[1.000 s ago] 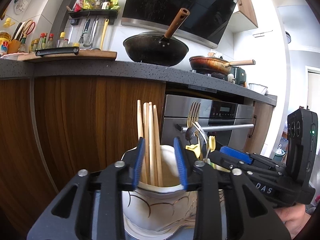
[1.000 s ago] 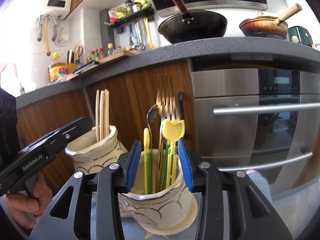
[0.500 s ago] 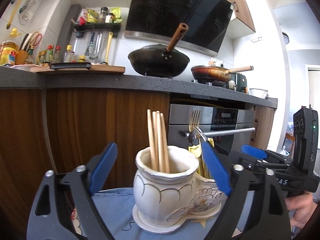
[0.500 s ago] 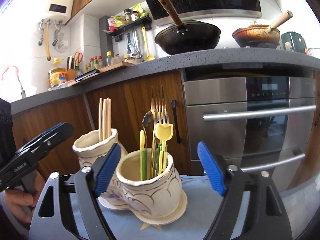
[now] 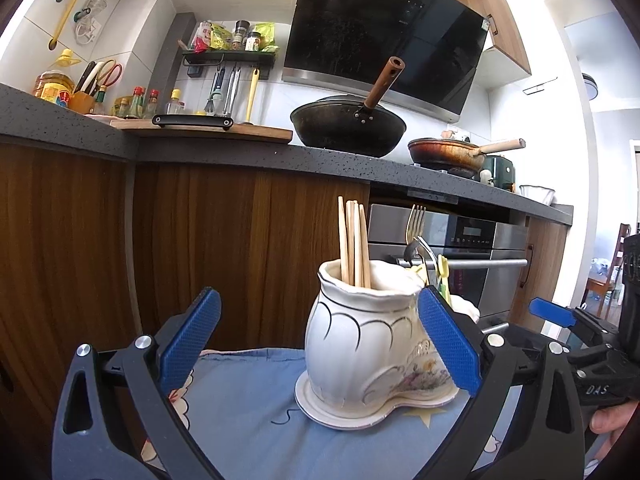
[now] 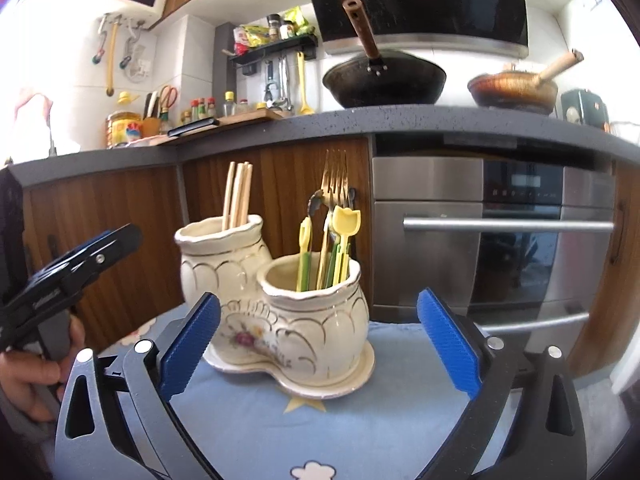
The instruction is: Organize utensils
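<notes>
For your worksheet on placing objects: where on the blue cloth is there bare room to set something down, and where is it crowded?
Bare cloth lies in front of the ceramic holder, between the right gripper's opening jaws. More lies left of the holder, inside the left gripper's opening jaws. The holder's pots are crowded: chopsticks in one, forks and spoons in the other.

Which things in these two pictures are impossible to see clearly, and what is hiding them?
- Lower ends of the chopsticks and forks: both views, inside the ceramic holder.
- Fork pot: left wrist view, mostly behind the chopstick pot.
- Spice jar labels: too small.
- Left tongs and right tongs: handles cut off below.
</notes>
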